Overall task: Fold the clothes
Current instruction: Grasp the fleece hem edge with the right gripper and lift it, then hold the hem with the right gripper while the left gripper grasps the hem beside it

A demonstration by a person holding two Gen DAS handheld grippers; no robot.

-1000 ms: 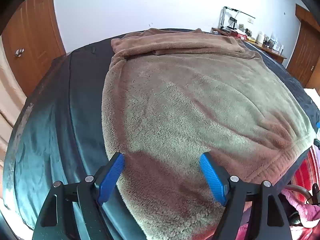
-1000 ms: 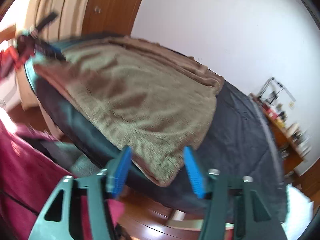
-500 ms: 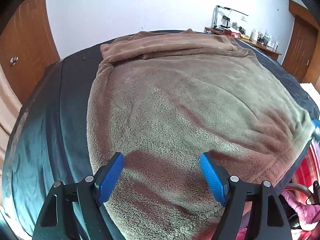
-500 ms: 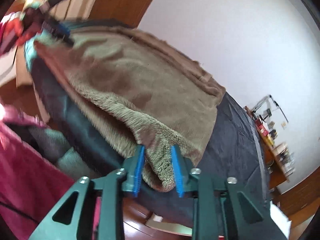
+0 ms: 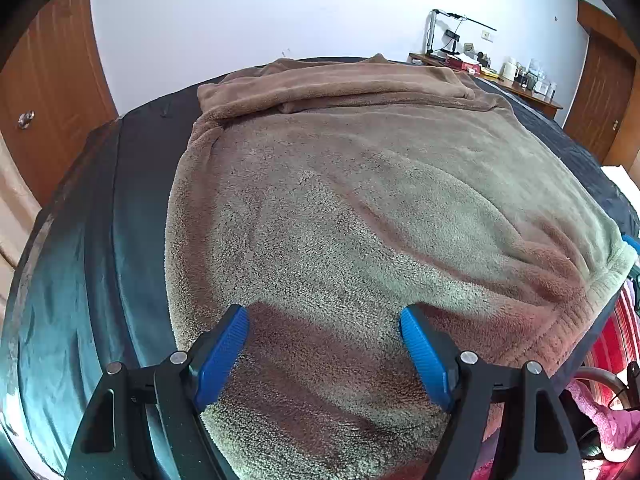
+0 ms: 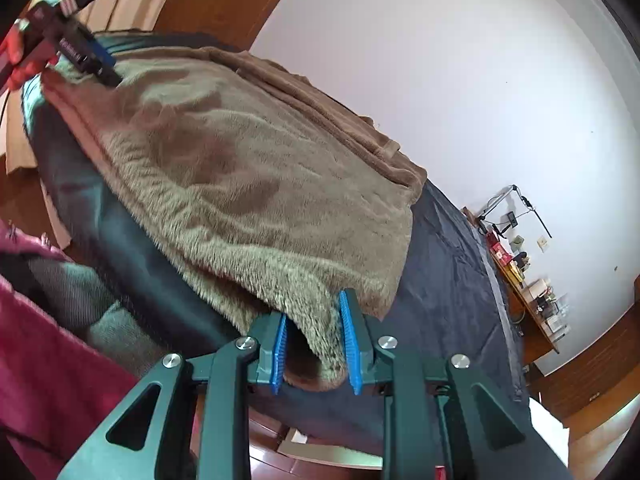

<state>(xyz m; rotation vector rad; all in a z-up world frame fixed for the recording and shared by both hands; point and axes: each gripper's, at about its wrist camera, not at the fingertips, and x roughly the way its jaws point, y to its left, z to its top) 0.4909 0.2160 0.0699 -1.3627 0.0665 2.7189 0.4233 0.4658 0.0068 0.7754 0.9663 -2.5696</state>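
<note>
A brown fleece garment lies spread flat on a dark bed cover, its far end folded over. My left gripper is open just above the garment's near hem, with nothing between its blue pads. In the right wrist view the same garment hangs over the bed's edge. There my right gripper is shut on its near corner, with fleece pinched between the pads. A hand holds the left gripper at the top left of that view.
A wooden desk with a lamp, boxes and cups stands by the far wall. Wooden doors flank the bed. Red and pink clothes lie piled beside the bed, above the wooden floor.
My right gripper went from open in front of the garment's corner to shut on it. The left gripper stayed open and shifted slightly over the near hem.
</note>
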